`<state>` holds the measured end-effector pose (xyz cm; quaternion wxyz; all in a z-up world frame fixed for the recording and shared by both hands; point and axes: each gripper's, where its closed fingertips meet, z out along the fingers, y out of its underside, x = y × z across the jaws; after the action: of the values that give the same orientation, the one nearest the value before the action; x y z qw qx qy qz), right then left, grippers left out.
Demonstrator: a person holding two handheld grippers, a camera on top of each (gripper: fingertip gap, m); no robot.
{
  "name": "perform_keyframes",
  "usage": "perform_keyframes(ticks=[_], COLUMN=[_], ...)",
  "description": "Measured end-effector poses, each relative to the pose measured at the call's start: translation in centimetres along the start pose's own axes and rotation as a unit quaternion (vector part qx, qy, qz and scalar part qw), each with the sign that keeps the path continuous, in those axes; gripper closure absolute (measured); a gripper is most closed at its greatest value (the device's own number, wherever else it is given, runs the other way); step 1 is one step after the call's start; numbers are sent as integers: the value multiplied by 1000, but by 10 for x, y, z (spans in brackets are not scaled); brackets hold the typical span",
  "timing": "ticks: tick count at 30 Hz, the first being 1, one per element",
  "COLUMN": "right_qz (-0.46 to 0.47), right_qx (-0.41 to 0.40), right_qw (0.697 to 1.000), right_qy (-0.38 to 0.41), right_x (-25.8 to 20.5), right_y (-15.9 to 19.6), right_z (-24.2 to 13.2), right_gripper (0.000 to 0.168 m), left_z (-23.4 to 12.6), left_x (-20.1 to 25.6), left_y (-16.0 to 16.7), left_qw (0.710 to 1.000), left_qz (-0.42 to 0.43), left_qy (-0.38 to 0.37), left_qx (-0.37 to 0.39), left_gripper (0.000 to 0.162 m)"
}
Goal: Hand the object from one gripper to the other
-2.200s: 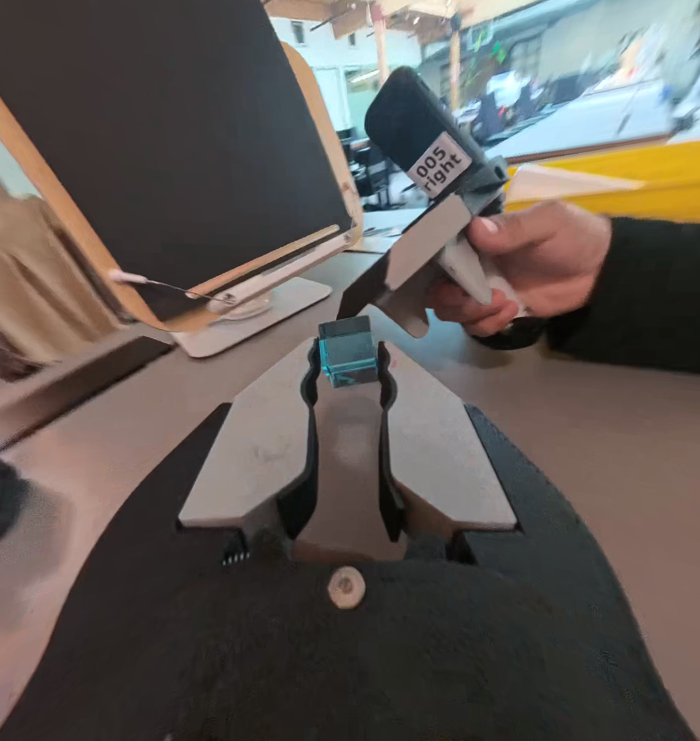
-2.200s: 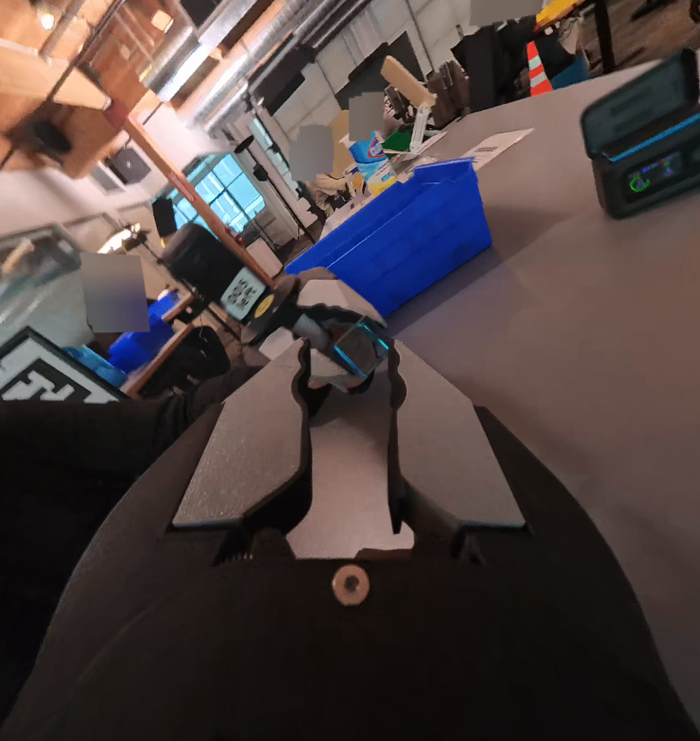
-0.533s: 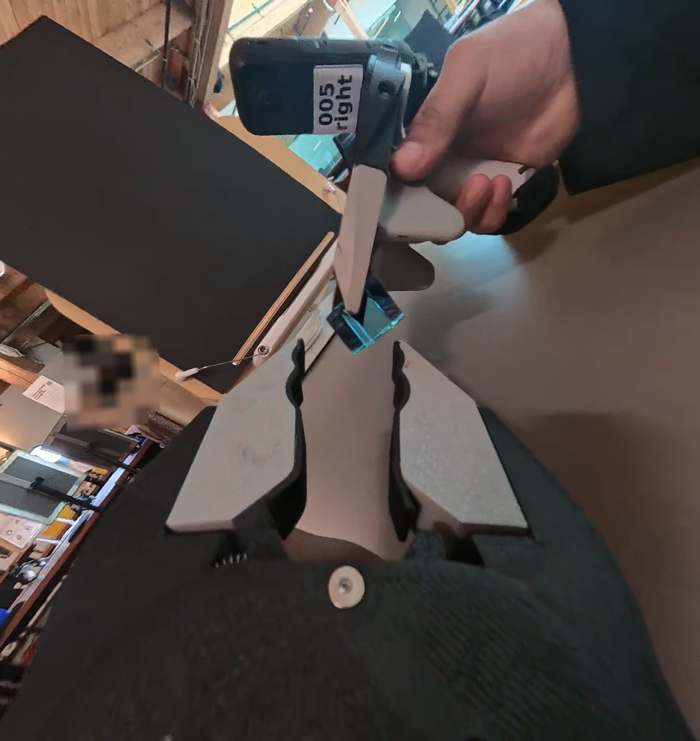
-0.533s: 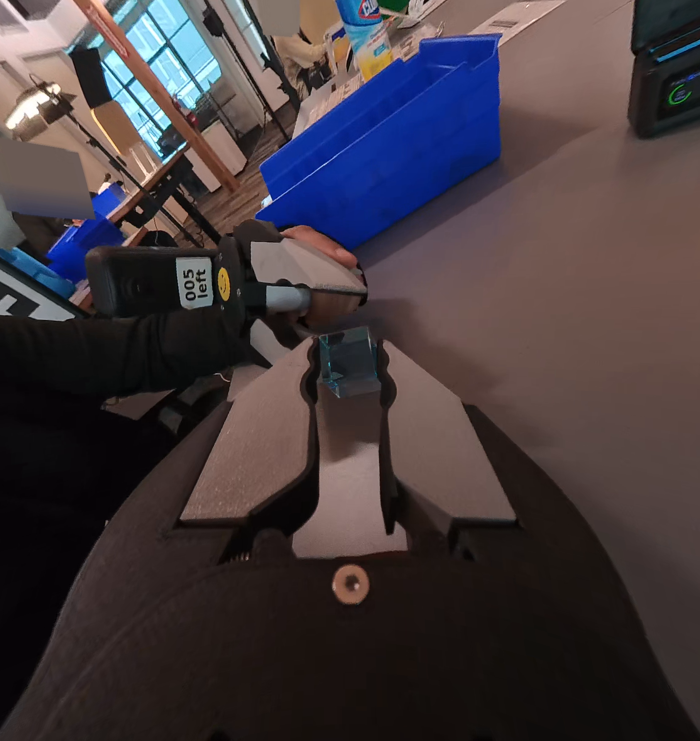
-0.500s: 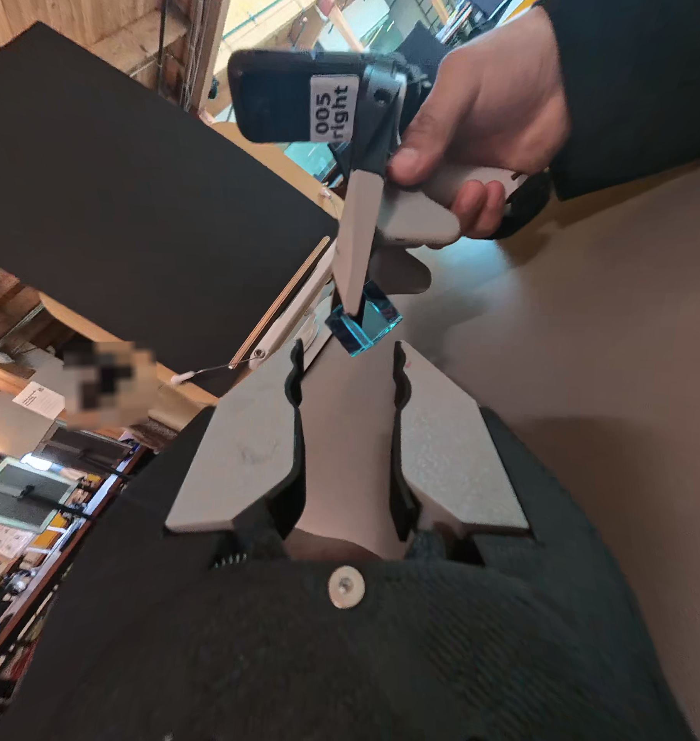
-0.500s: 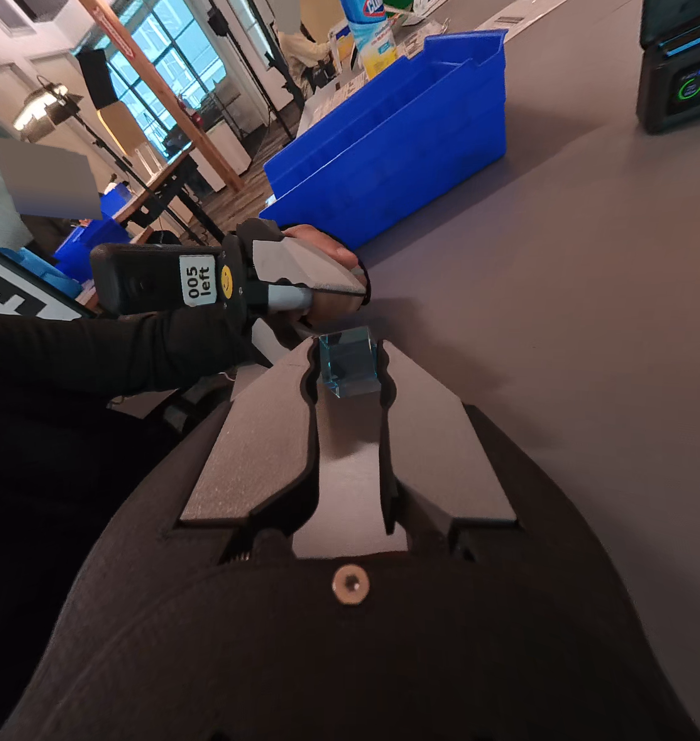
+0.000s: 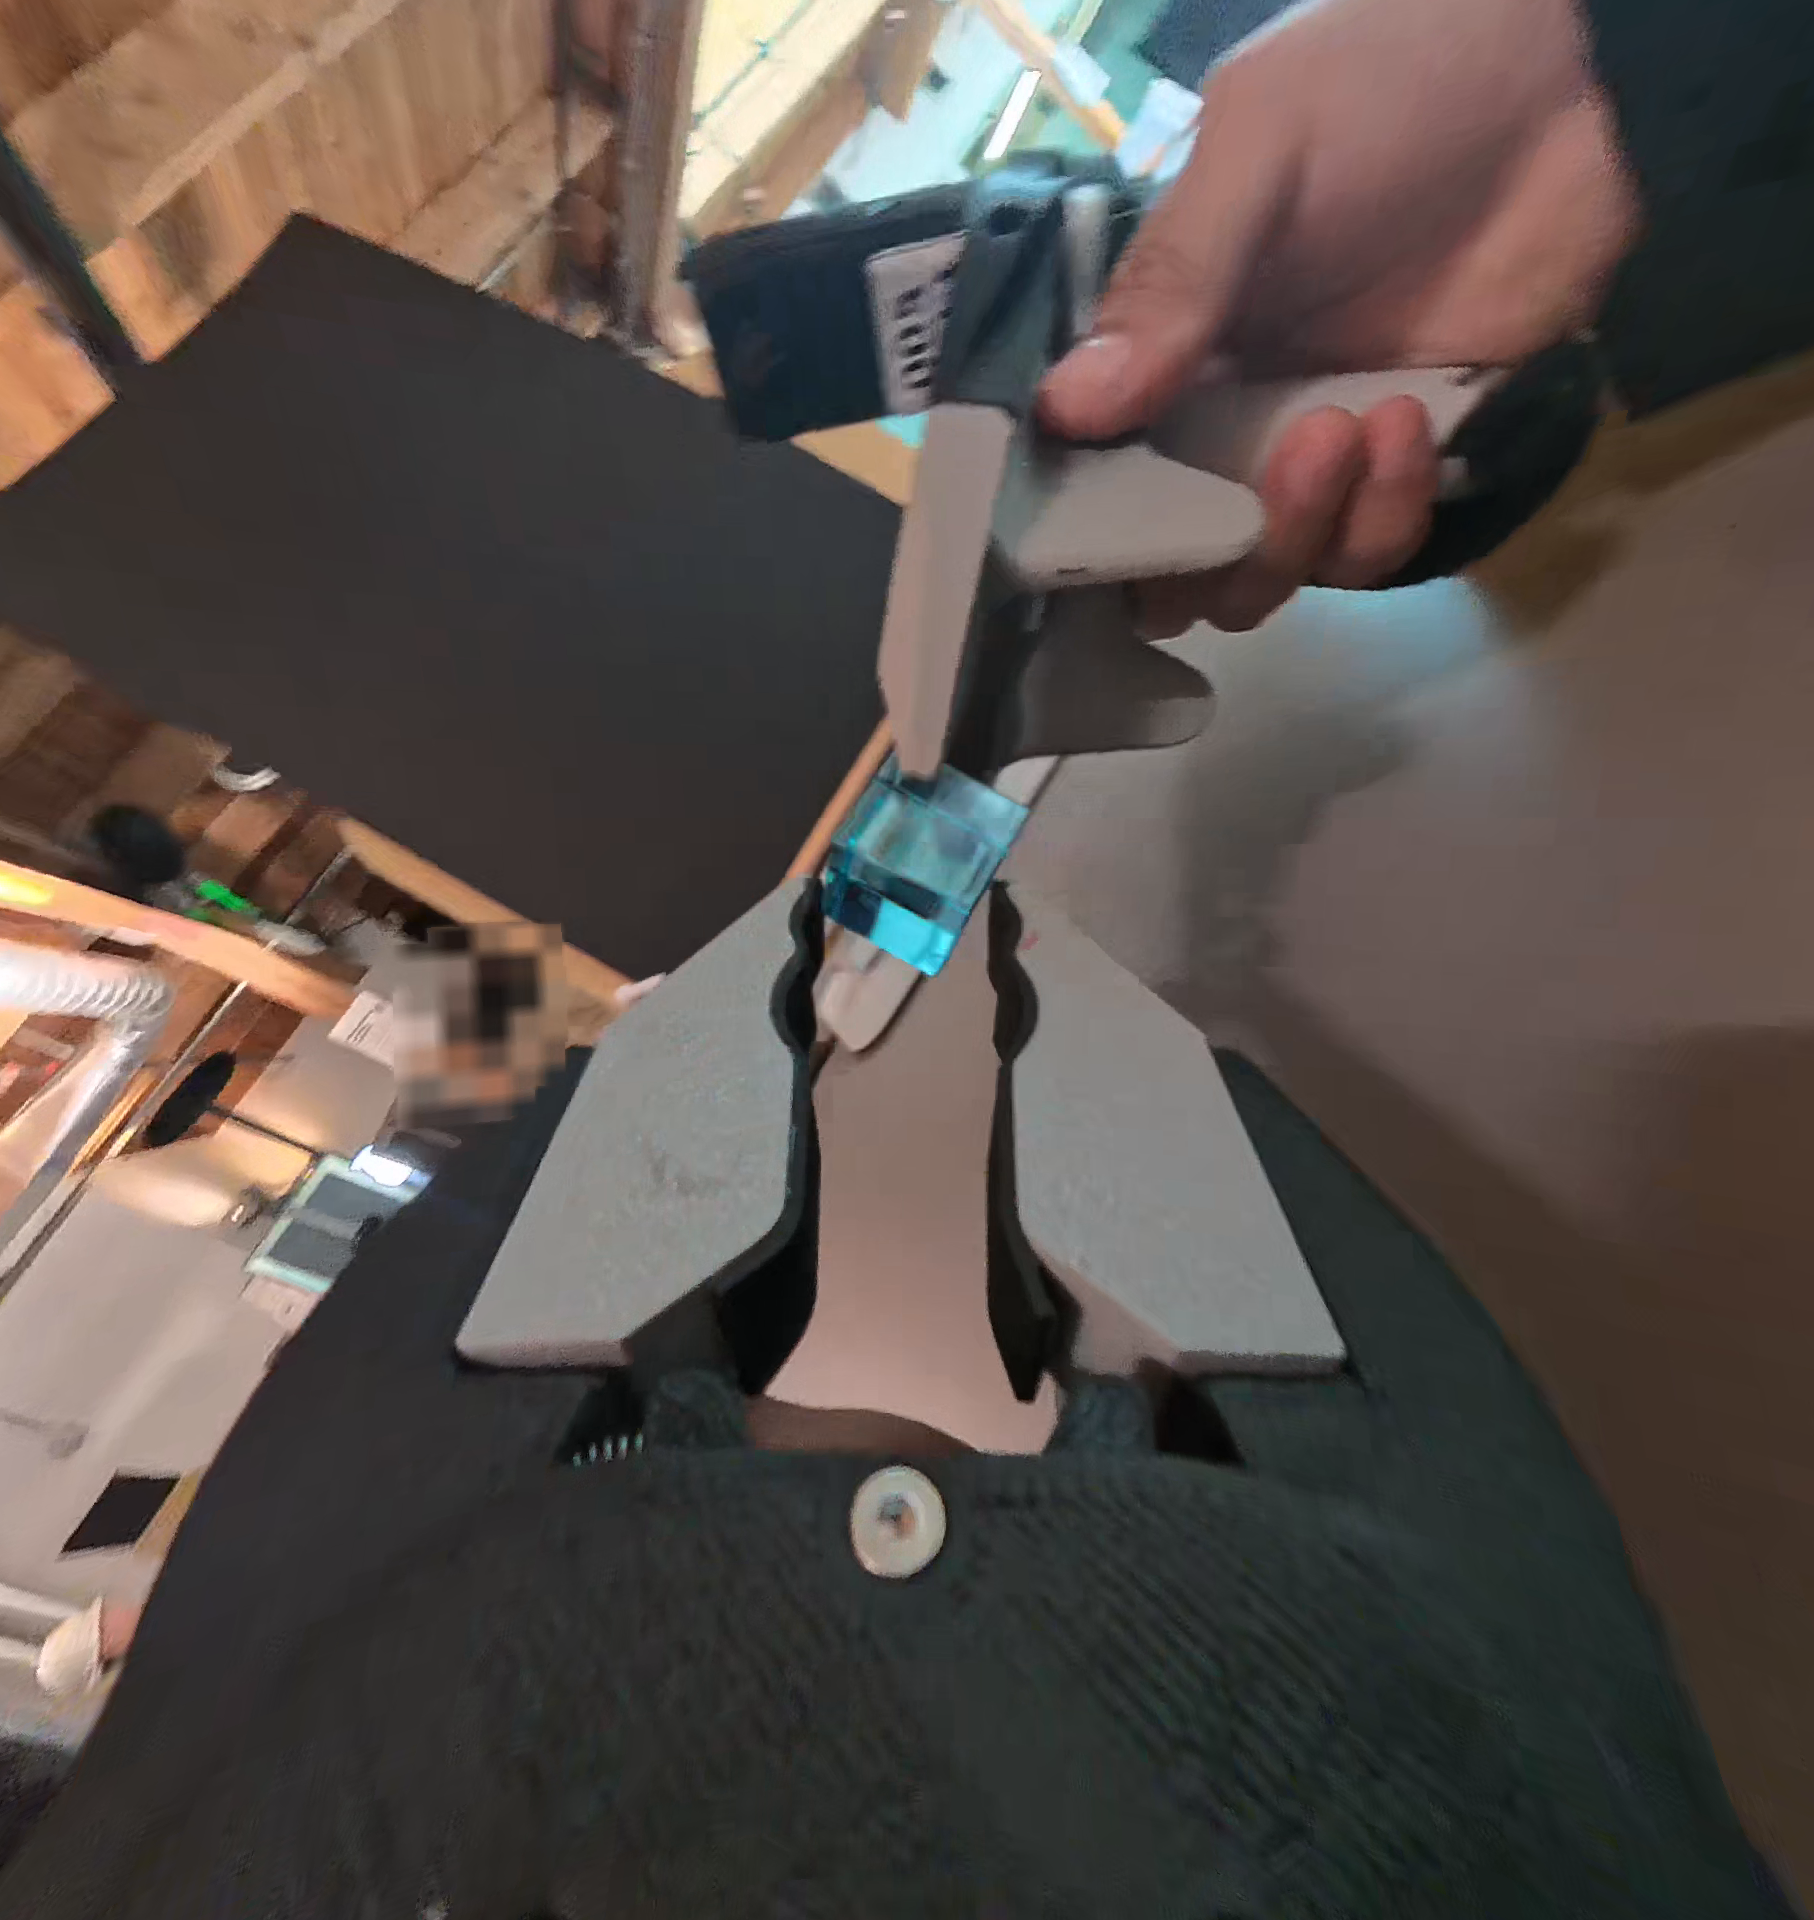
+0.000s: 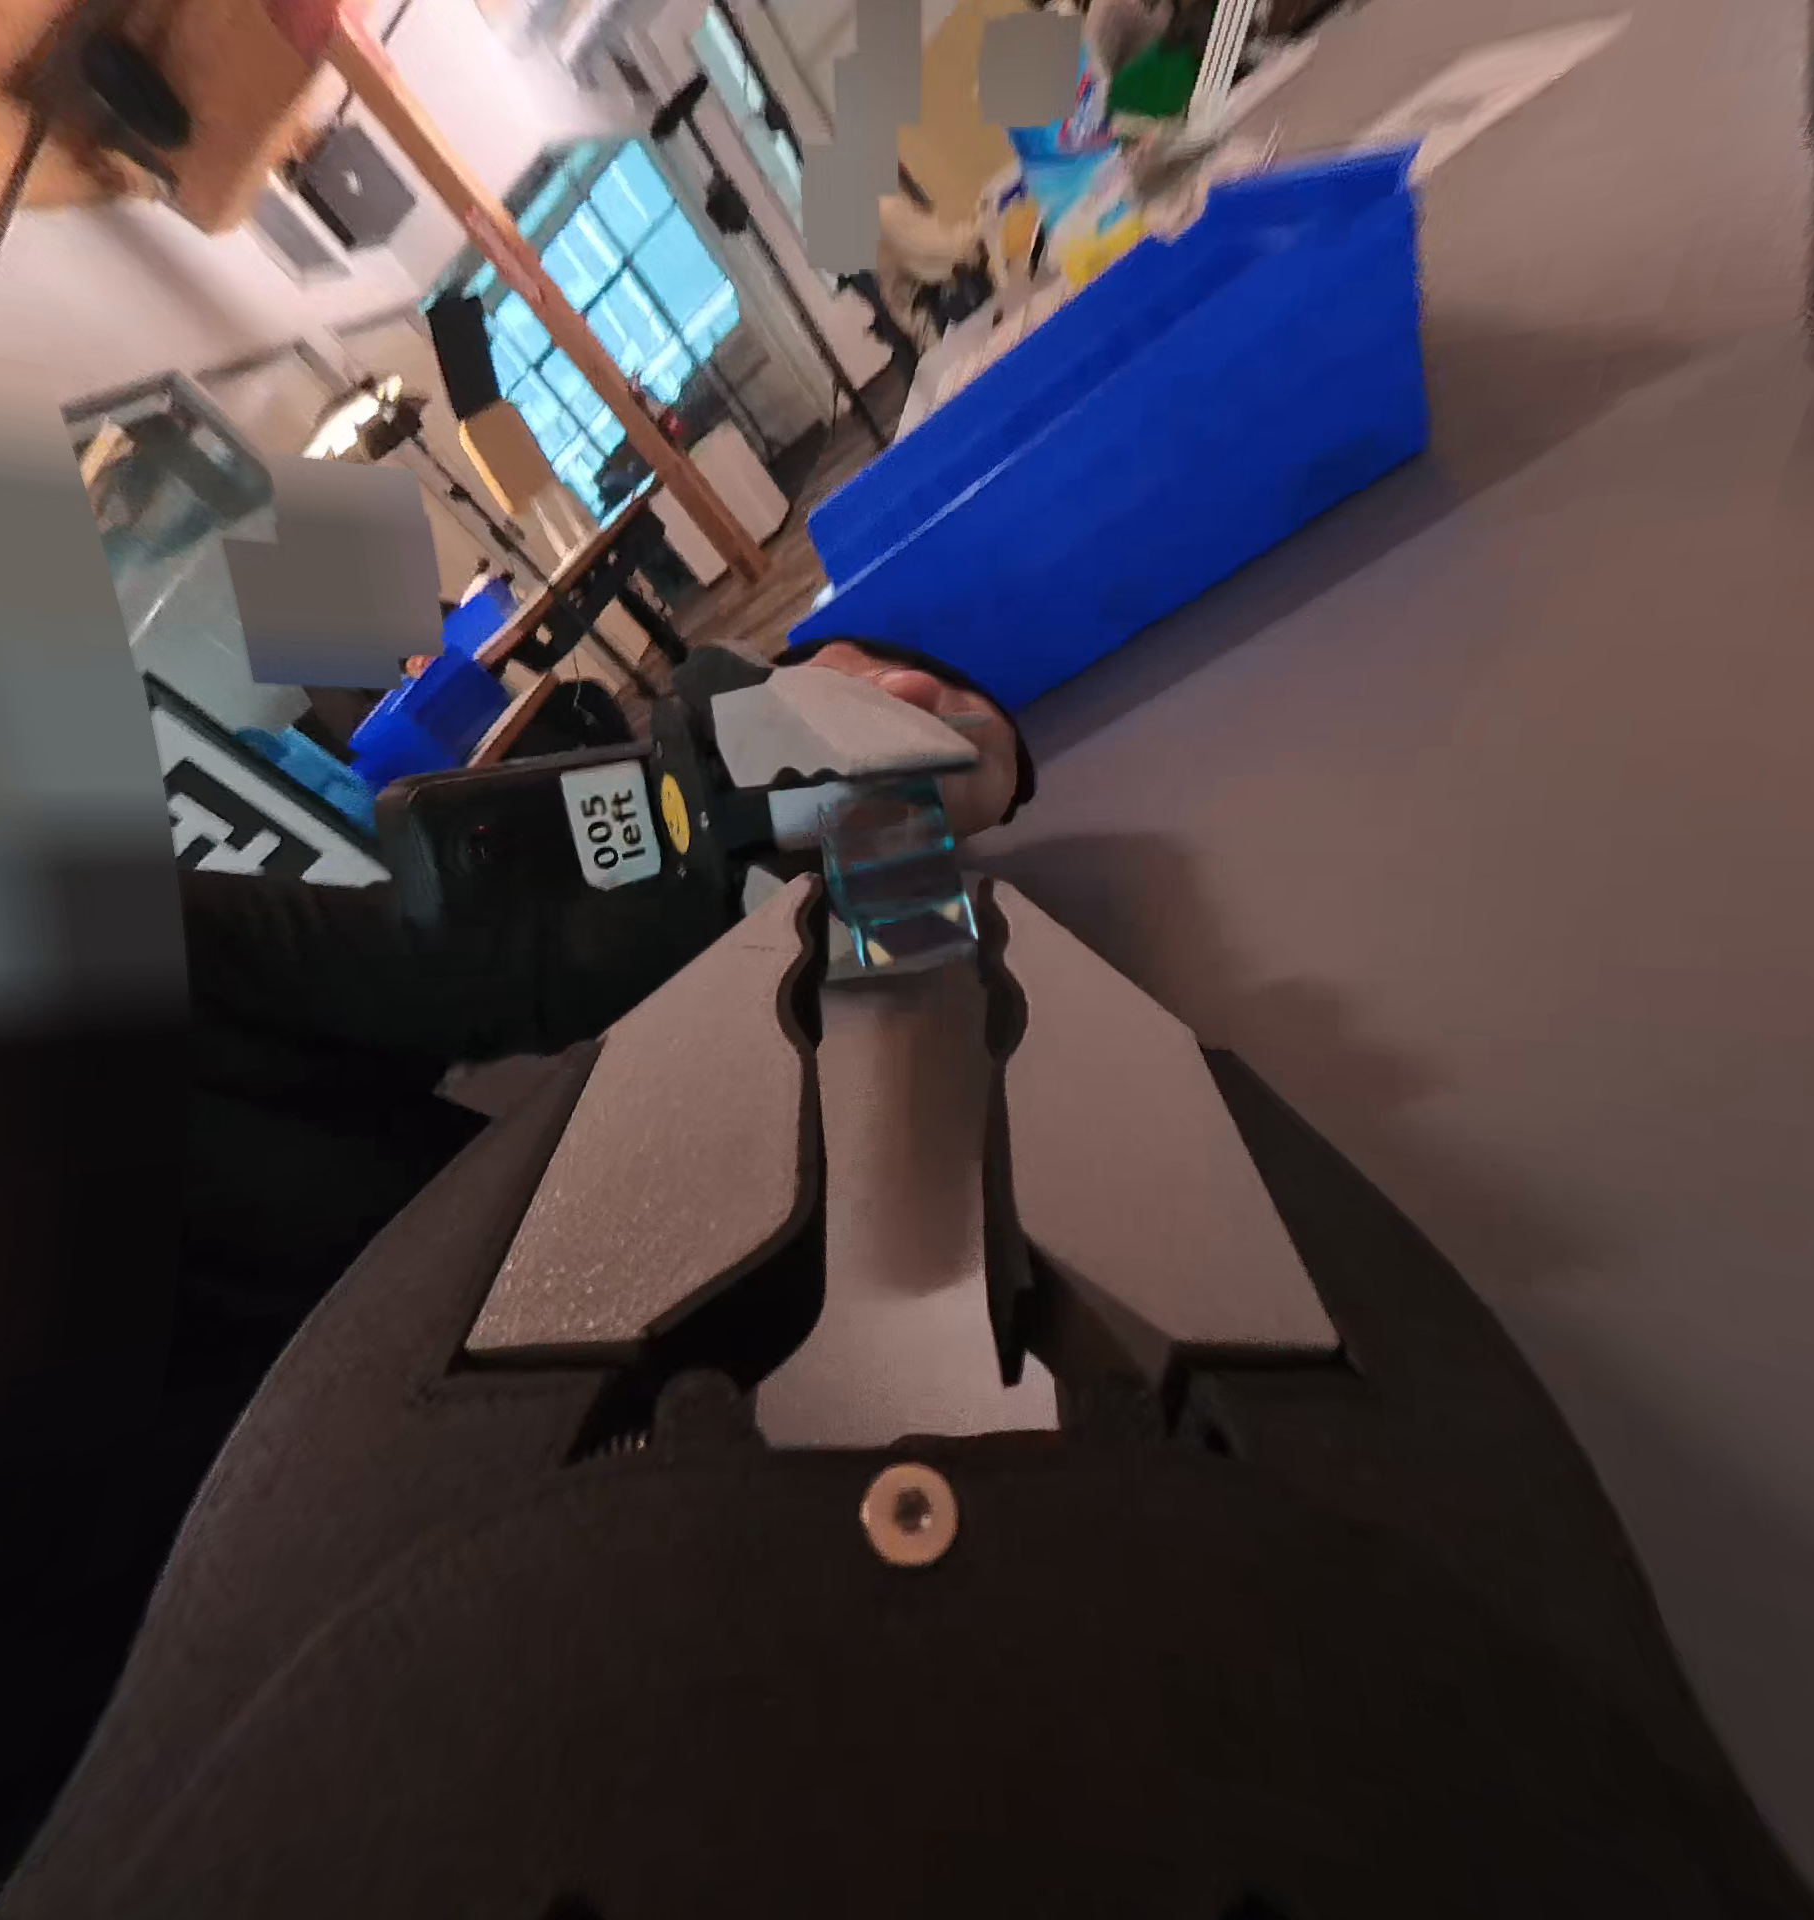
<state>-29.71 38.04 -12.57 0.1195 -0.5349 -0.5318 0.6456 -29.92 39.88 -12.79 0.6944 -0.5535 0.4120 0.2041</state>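
L gripper [image 7: 903, 935]: fingers sit either side of the clear blue cube [image 7: 908, 883], which is right at the tips, not deep in the notches. The cube looks tilted vs. the L pads, so one corner is nearer one finger than the other. Gaps at the pads are slim. Can't tell if L is pressing yet or just bracketing; motion blur doesn't help.

R gripper [image 8: 898, 935]: clenched on the cube. From its own cam the cube fills the space betw. the tips, again far fwd, with the L gripper's fingers [image 8: 841, 727] crossing over it from the far side. So the two grippers approach across each other and both sets of tips crowd one small block, up in the air above the table [image 7: 1505, 935].

Risks, as I judge them:
- R lets go before L has real squeeze, so the cube drops to the table and likely bounces or slides away.
- L closes on a tilted cube, so contact lands on an edge or corner instead of flat faces. Smooth, hard plastic, so it could squirt out fwd past the tips.
- Tip-only hold on both sides means little pad overlap, so any twist while pulling apart could lever it loose.
- Fingers of L and R clash while closing, which would jolt the grip.
- Both hands are hand-held and moving, so misalignment is easy.
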Motion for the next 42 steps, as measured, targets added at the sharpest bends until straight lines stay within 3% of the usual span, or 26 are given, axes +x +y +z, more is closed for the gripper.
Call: perform_keyframes(ticks=[3,6,13,16,23,28,37,42], right_qz=[-30,-33,-45,-30,6,-19,9,4], right_qx=[52,69,70,93,117,71,-21,-32], right_qw=[997,997,996,995,993,996,999,999], right_qy=[49,29,12,4,27,56,37,31], right_x=[12,5,-3,-2,15,18,17,14], right_y=[-18,-23,-21,-25,-31,-22,10,13], right_z=[-11,-5,21,23,5,-4,11,15], right_gripper=[137,133,123,136,146,147,147,147], left_z=[-3,-5,-2,-2,2,2,-1,-5], left_x=[-29,-44,-34,-28,-11,13,17,27], left_y=[11,22,12,8,16,19,14,2], left_qw=[997,993,994,995,996,990,994,993], left_qz=[-41,-76,-85,-81,-78,-112,-76,-61], left_qy=[-58,-86,-63,-53,-17,71,71,102], left_qx=[-18,-34,-17,-10,-30,-36,-16,8], left_gripper=[132,132,132,132,135,138,118,131])
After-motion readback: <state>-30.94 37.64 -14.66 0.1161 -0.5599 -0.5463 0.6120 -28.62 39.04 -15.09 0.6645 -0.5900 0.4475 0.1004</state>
